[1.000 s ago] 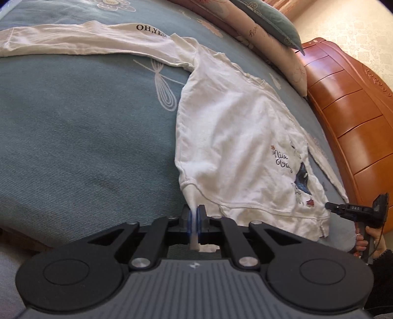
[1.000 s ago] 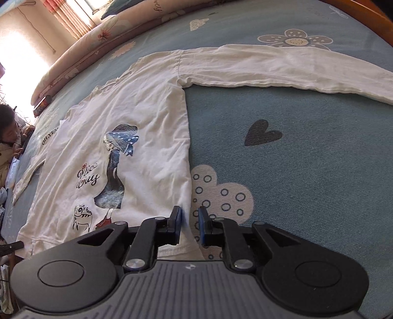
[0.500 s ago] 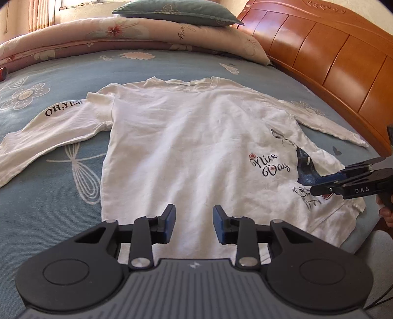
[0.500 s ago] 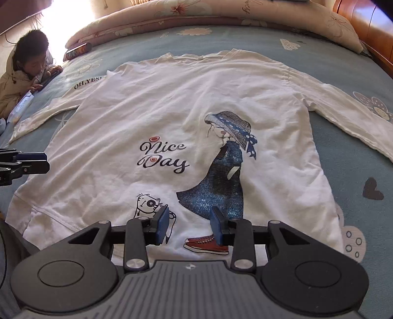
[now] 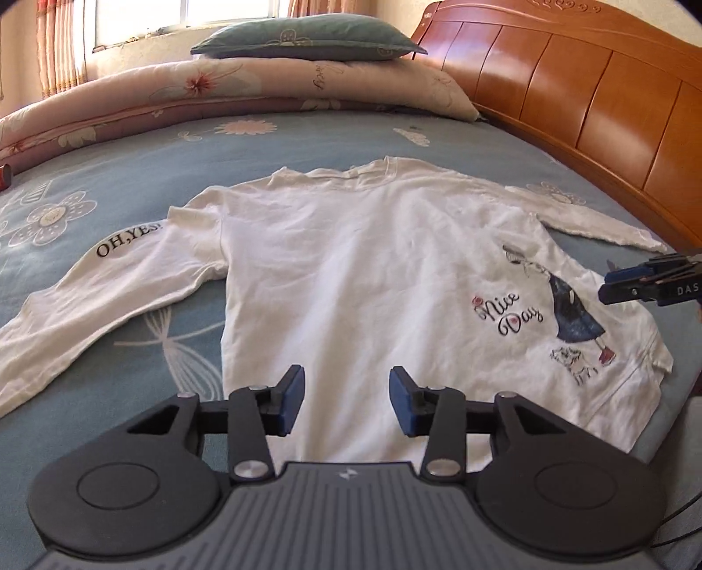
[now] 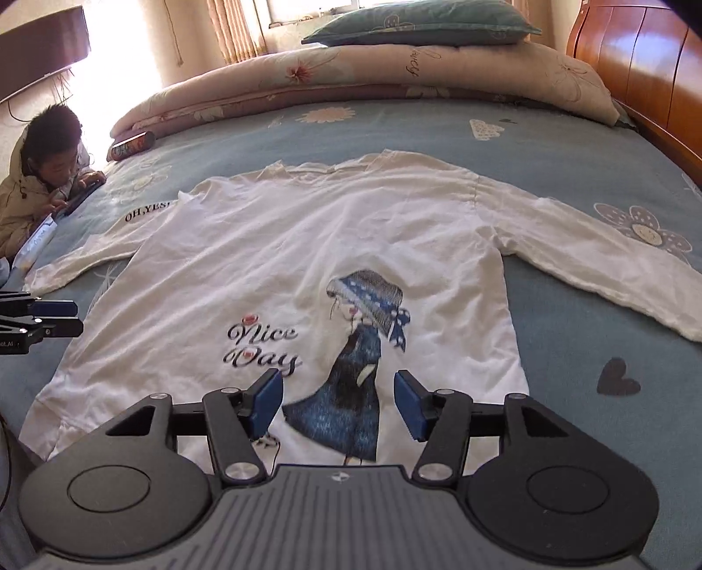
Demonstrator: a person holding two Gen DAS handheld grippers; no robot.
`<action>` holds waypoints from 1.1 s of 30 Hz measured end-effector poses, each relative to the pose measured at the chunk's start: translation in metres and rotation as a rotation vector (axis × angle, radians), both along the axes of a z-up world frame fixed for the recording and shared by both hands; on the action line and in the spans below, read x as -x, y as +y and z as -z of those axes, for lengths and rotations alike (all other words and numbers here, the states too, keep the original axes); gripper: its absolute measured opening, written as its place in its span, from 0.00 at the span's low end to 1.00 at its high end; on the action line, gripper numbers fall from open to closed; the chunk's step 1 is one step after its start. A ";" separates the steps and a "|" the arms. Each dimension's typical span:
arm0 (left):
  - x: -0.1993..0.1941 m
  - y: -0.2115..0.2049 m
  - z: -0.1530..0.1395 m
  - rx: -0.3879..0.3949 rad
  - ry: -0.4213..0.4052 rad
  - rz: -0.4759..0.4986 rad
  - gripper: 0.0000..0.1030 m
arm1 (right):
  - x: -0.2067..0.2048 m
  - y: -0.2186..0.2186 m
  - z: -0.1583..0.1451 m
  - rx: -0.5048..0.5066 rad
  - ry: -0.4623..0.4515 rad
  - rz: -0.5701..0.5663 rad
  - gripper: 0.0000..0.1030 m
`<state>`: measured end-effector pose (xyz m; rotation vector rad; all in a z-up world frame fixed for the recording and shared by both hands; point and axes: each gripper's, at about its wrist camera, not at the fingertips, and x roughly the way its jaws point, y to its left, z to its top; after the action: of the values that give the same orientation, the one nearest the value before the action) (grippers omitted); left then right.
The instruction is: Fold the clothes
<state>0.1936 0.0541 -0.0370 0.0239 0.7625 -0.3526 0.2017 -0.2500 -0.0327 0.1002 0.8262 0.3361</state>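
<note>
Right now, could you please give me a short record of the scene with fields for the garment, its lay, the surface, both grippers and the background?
garment: white long-sleeved shirt with "Nice Day" print
lay: flat, front up, both sleeves spread out, not yet folded
surface: blue patterned bedsheet
left gripper: just been opening, fingers apart, nothing between them
right gripper: just been opening, fingers apart above the hem, nothing gripped
background: rolled floral quilt, teal pillow, wooden headboard
bystander: person at the bed's far left edge

One white shirt [image 6: 333, 245], two tools, one pillow [image 5: 307, 41], one rolled quilt [image 6: 373, 74], one can [image 6: 131, 145]
</note>
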 end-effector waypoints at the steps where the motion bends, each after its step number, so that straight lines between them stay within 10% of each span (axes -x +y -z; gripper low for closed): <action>1: -0.015 -0.006 0.003 0.014 0.008 -0.004 0.41 | -0.019 0.001 -0.001 -0.022 -0.006 0.007 0.59; 8: -0.077 0.000 0.048 0.018 0.053 -0.125 0.39 | -0.109 -0.016 0.041 -0.044 0.075 0.111 0.59; 14: -0.079 0.032 0.044 -0.053 0.045 -0.158 0.35 | -0.119 -0.047 0.045 0.080 0.034 0.108 0.12; 19: -0.081 0.015 0.024 -0.024 0.014 -0.109 0.41 | -0.104 -0.017 0.022 0.122 -0.011 0.075 0.58; 26: -0.077 -0.014 0.040 -0.106 -0.013 -0.024 0.45 | -0.059 0.050 0.045 0.340 -0.114 -0.081 0.58; 33: -0.053 0.026 0.041 -0.109 0.009 -0.090 0.47 | 0.017 0.006 0.050 0.201 -0.047 0.045 0.71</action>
<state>0.2470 0.0797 -0.0783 0.0900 0.7885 -0.2254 0.1850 -0.2437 -0.0828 -0.0763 0.8058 0.2106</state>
